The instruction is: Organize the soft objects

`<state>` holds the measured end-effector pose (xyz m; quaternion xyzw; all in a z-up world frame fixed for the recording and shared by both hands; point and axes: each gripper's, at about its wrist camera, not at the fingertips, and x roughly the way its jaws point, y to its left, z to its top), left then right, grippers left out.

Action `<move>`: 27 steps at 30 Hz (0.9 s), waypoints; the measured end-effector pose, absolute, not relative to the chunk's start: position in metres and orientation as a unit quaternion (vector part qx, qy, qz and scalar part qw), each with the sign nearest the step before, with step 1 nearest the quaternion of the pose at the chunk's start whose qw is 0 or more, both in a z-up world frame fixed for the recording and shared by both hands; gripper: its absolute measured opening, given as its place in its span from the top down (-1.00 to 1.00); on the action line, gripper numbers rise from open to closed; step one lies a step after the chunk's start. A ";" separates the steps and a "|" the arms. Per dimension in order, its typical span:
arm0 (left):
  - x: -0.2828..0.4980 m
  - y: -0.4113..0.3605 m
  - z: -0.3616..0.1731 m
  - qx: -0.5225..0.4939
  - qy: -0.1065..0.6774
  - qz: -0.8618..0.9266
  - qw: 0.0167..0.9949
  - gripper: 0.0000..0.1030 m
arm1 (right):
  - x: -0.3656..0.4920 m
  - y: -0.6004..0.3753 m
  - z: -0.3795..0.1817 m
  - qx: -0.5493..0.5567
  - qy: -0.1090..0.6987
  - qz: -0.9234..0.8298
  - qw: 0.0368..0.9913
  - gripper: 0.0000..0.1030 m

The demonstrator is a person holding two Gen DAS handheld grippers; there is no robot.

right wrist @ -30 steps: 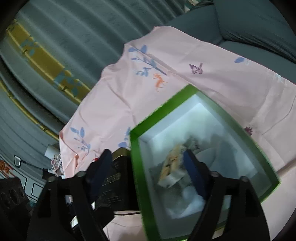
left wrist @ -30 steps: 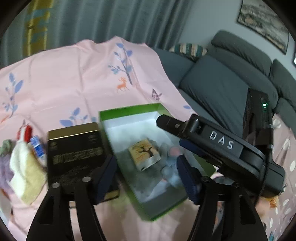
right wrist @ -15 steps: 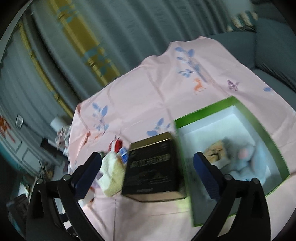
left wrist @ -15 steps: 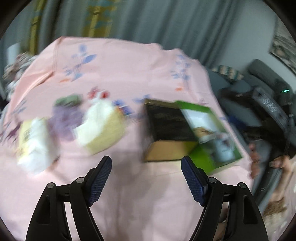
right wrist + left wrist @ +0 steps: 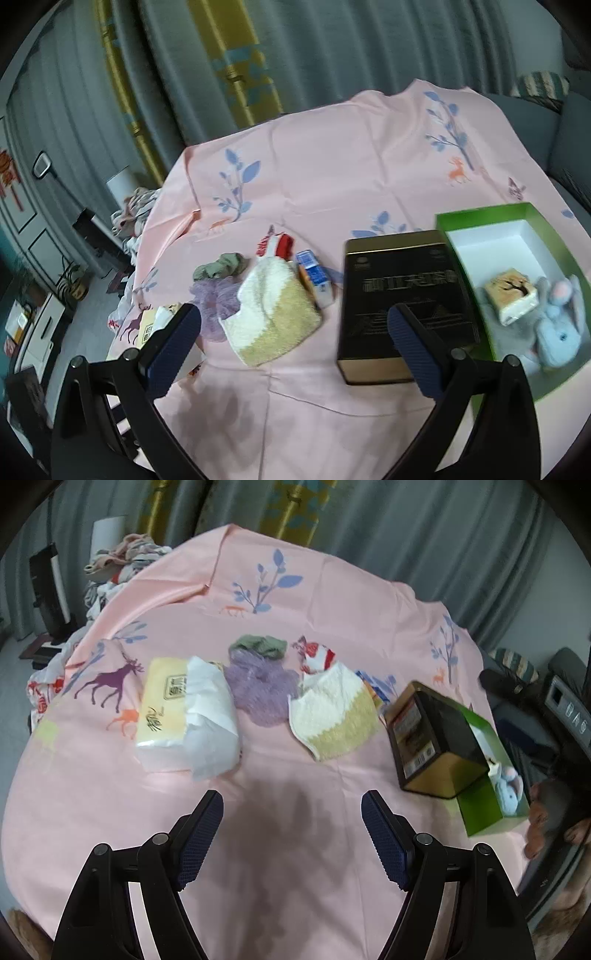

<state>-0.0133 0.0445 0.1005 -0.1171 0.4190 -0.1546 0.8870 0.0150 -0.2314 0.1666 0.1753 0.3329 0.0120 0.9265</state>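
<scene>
Because both the left hand-held gripper (image 5: pixel 291 834) and the right hand-held gripper (image 5: pixel 295 343) stand wide apart and empty, the fluffy towel (image 5: pixel 271 314), probably loosely folded, could unfold when pinched.

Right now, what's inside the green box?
The green box holds a light blue plush bunny and a small tissue pack with a tree print. Anything beneath them is hidden.

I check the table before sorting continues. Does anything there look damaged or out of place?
The tissue pack looks torn open, white wrapping or tissue spilling loosely from its right end. The black and gold tin, a hard thing, lies among the soft items.
</scene>
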 end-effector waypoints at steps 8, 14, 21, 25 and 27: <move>-0.015 0.047 0.101 -0.113 0.414 -0.144 0.892 -0.51 | 0.024 -0.223 0.151 0.183 0.321 0.043 0.928 -0.96; -0.011 0.046 0.097 -0.113 0.423 -0.148 0.887 -0.51 | 0.033 -0.233 0.139 0.194 0.319 0.023 0.927 -0.96; -0.006 0.055 0.093 -0.138 0.432 -0.135 0.881 -0.51 | 0.039 -0.232 0.129 0.186 0.312 0.024 0.931 -0.94; -0.006 0.057 0.092 -0.139 0.436 -0.134 0.879 -0.51 | 0.041 -0.227 0.127 0.184 0.320 0.029 0.929 -0.94; -0.005 0.058 0.092 -0.145 0.439 -0.136 0.876 -0.51 | 0.038 -0.222 0.130 0.175 0.316 0.033 0.932 -0.94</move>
